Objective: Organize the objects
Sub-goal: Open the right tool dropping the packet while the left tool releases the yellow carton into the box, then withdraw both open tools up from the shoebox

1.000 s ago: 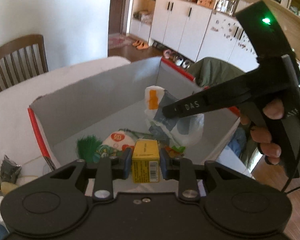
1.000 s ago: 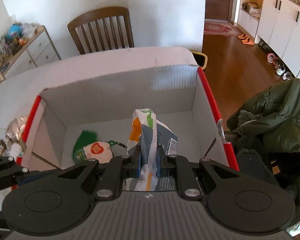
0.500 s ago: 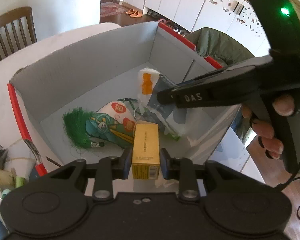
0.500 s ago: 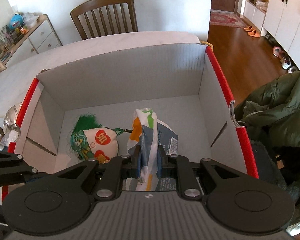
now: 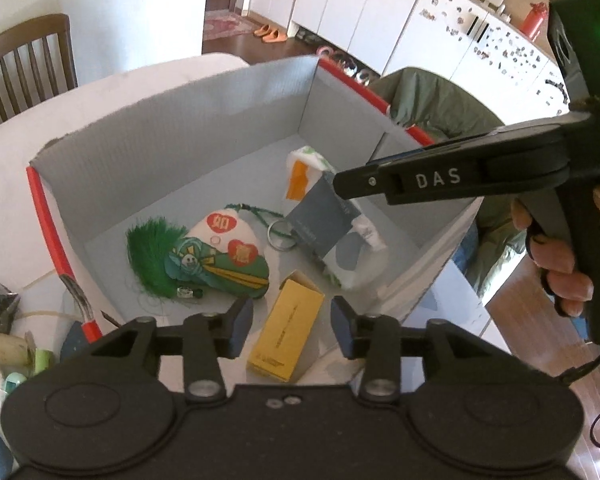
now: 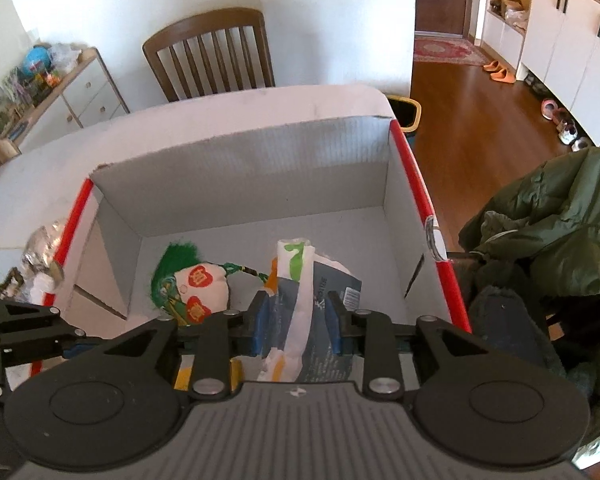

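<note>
Lower centre, left gripper spread wide over yellow box in cardboard box; right gripper parted around snack packet; drop-off step judged; withdrawal needed next.

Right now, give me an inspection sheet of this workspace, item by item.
Surface: white table, carrying an open grey box with red edges.
Job's things: yellow carton, green-tasselled charm and snack packet all inside the box.
Clutter: small oddments on the table left of the box.
Grippers: left gripper open above the carton; right gripper open, its pads either side of the packet.
Cables: black lead trailing from the right gripper's handle.
Surroundings: wooden chair, green jacket, white cabinets.
</note>
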The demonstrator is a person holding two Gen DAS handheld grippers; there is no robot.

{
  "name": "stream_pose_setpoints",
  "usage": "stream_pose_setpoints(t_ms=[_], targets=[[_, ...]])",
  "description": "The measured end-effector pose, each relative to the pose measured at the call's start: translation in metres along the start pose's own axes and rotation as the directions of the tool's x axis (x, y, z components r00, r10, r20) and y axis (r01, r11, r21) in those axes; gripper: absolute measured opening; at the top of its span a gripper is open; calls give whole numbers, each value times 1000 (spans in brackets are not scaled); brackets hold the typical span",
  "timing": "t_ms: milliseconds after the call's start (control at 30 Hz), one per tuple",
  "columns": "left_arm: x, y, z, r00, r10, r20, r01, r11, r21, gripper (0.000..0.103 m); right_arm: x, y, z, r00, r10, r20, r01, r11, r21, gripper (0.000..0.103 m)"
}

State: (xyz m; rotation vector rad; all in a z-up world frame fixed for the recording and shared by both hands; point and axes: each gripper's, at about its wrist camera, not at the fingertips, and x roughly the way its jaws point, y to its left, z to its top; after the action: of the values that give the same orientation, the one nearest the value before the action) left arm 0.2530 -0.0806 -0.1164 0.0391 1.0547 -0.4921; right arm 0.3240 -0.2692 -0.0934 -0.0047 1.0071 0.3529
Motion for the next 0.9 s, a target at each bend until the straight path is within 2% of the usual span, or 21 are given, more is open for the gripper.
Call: stream_pose_setpoints(t_ms=[233,533,600,667,800,900], targets=[[-18,-7,2,998,15,65,-16,1000,3,51,-28,6,-4,999,18,45,-18,1000,3,29],[-56,-7,-7,988,26,154,-27,1000,0,52,-70,22,-16,992,58,109,-58,998,-4,29],[-66,-6,-11,985,19,171,-18,1000,-6,52,-78,27,-18,990,69,122,-70,998,1,33],[-75,-4,-14,982,20,188,-18,1000,-12,52,-87,32,-21,987,76,145,-77,997,3,45],[-94,1,-22,975,29,222,-25,999,-22,53,-102,43,-28,981,82,177,-81,997,-13,47],[-110,6,-28,967,36,251,-29,999,-29,58,-111,54,-33,977,89,194,-86,996,-20,52]])
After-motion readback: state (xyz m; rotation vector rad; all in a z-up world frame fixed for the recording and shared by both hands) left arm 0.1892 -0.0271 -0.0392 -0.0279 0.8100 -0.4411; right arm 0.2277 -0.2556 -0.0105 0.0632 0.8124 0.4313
